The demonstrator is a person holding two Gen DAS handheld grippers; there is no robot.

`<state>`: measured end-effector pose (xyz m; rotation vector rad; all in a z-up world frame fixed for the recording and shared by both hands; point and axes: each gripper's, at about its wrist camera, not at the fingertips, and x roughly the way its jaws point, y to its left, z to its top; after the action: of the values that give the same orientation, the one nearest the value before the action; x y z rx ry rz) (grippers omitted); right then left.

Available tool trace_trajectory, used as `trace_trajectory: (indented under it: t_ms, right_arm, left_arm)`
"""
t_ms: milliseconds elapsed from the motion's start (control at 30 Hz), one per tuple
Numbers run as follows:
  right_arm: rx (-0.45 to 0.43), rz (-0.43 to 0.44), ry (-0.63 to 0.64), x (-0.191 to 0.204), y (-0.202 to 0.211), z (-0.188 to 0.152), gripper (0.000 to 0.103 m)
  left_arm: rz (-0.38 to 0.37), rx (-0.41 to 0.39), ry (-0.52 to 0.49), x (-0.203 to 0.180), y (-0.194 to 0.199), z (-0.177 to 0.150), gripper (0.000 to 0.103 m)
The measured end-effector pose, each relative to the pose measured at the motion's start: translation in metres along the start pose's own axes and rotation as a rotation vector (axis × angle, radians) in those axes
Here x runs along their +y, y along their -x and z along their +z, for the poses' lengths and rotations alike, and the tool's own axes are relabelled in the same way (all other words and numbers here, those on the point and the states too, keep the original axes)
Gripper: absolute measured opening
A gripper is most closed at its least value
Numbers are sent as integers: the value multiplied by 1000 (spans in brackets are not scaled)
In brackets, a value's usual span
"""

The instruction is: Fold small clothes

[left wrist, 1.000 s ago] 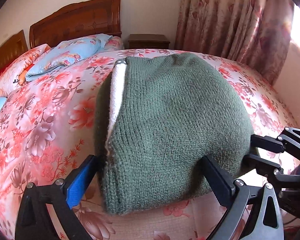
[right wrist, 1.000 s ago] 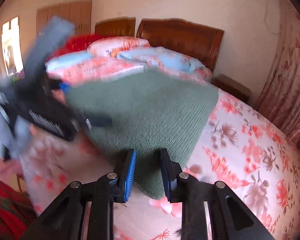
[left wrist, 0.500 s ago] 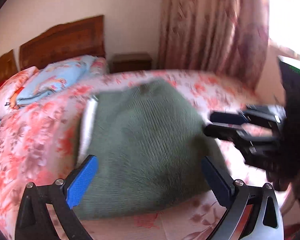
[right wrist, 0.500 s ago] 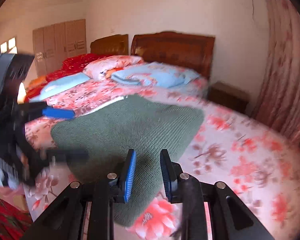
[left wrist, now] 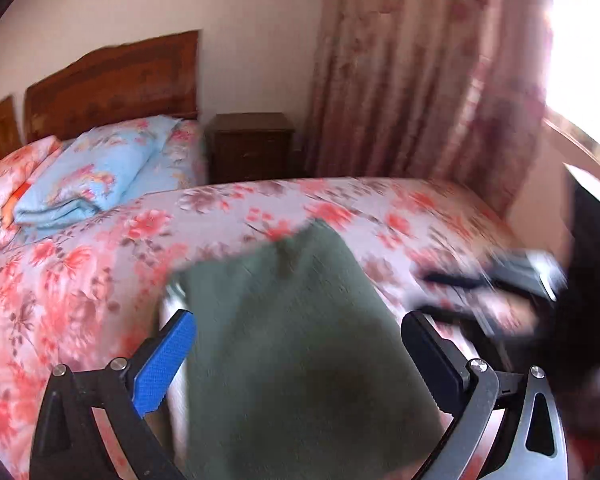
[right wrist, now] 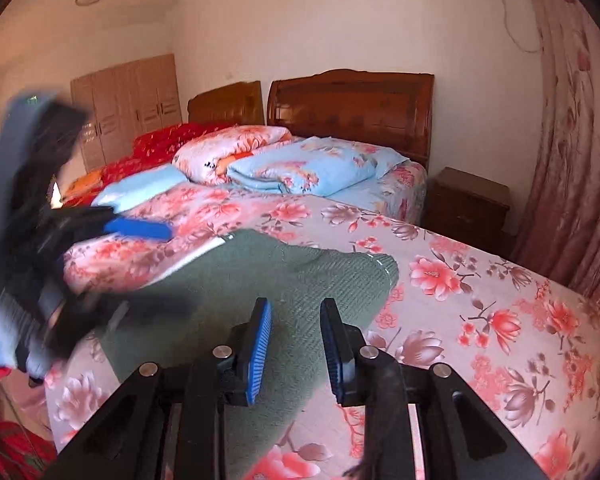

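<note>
The flowered bed (right wrist: 480, 280) is being occupied by a folded green knit garment (right wrist: 284, 280) near its front edge. The garment is being framed, untouched, by the wide-spread left gripper (left wrist: 296, 354) and the narrowly parted, empty right gripper (right wrist: 296, 344).

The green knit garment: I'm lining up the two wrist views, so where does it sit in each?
Left wrist: green knit garment fills the lower centre, between the open left claw fingers.
Right wrist: it lies centre-left on the bedspread, behind the right claw.
Shared landmark: the dark nightstand beside the bed.
</note>
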<state>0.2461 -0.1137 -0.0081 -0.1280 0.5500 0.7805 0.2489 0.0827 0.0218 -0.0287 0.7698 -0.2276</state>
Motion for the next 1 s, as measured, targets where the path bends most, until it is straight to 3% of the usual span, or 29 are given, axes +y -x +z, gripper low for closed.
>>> trace_trajectory:
  t_ms: [67,167,267,400,467,667,800,900,1000]
  right_arm:
    - [8,-15,30,11,6,-8,26]
    - [33,1,62,31,12,-26,26]
    - [64,40,123,55,13,-44,26]
    - [93,25,215,74,0,-64,26]
    - [93,44,163,67,0,-61,26]
    - [79,66,115,59,1,-63,26]
    - [84,55,129,63,2,-61,26]
    - [85,51,121,64,3,-63,26]
    - [85,37,117,66,3,-63,26]
  left_arm:
    - [22,11,17,7,-10,15,103]
    - [-42,46,10,-1,-23,18,103]
    - [-59,78,-39,-21,-42,15,103]
    - [66,142,-133,-39,-93,7,103]
    - [28,185,-85,-33,-105,7,103]
    - [65,19,-115,-46,-75,42,103]
    - [203,40,-193,-51,-116,54,103]
    - [188,175,-144,-36,-152,52,103]
    - [187,84,-91,-26,-122,57,103]
